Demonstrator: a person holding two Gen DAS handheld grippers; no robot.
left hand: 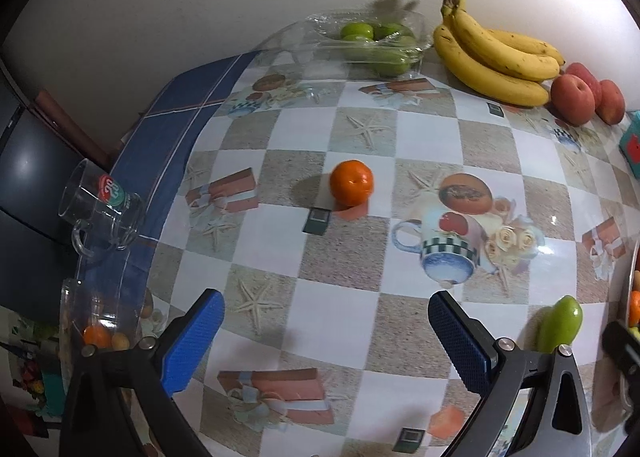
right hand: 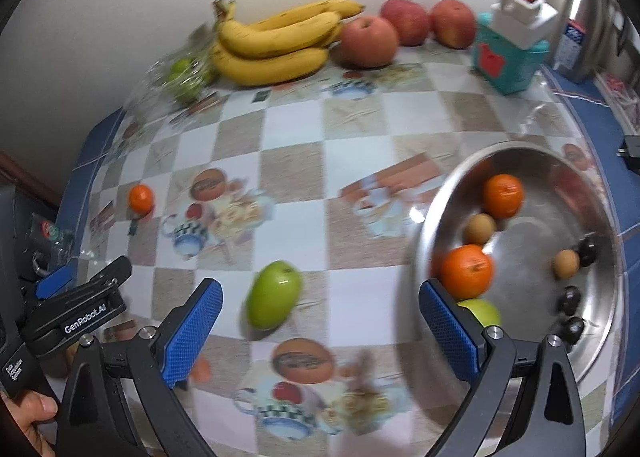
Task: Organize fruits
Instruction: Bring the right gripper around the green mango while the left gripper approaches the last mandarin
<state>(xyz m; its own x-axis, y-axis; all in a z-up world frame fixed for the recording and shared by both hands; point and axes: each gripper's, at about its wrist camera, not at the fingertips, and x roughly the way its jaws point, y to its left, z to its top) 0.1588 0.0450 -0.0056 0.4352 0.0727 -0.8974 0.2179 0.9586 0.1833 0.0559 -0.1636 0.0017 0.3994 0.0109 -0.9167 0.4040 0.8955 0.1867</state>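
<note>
Your green fruit (right hand: 482,312) half hidden behind the right finger, bagged limes (right hand: 185,77) blurred, steel bowl (left hand: 635,269) cut off at the edge.

Lighting: you are working under even, moderately bright indoor light. The small round orange mandarin (left hand: 351,182) is casting a soft shadow leftward across the glossy checkered tablecloth (left hand: 360,145), suggesting a source to the right. Glare: the tablecloth is throwing small white highlights near its printed roses, and the round steel bowl (right hand: 600,193) is reflecting pale patches. Blur: the right wrist view is smearing with motion, softening the oval green fruit (right hand: 274,300) and the prints. Distortion: both fisheye views are bending the table edges and darkening into black corners.
</note>
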